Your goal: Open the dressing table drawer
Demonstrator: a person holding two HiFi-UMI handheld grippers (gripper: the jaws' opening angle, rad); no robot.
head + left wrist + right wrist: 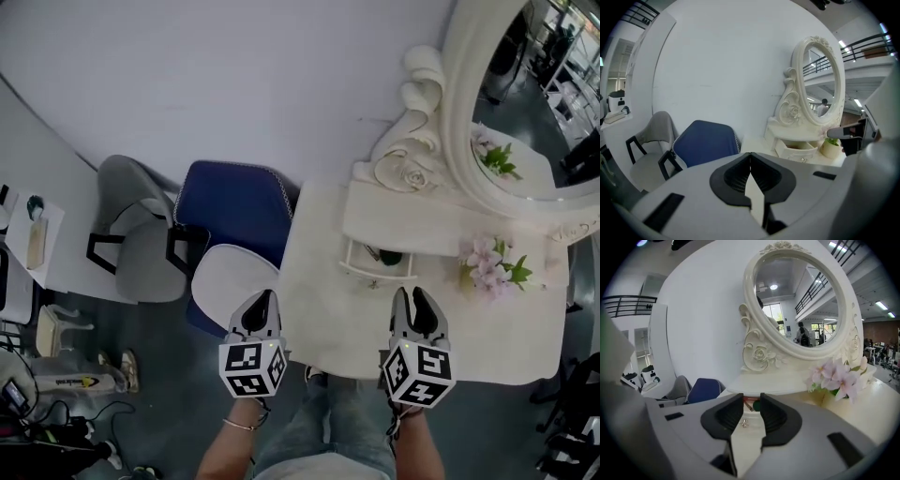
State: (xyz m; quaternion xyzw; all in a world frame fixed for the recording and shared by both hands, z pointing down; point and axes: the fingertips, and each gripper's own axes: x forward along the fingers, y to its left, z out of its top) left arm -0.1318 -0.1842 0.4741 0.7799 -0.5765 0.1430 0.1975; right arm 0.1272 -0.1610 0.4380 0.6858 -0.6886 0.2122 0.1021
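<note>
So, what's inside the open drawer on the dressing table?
A dark green object and a thin stick-like item lie in the drawer; its back part is hidden under the shelf.

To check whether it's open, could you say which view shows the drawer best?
The head view: it looks down into the pulled-out drawer. The left gripper view shows it from the front, small and far; in the right gripper view the right hand-held gripper covers most of it.
</note>
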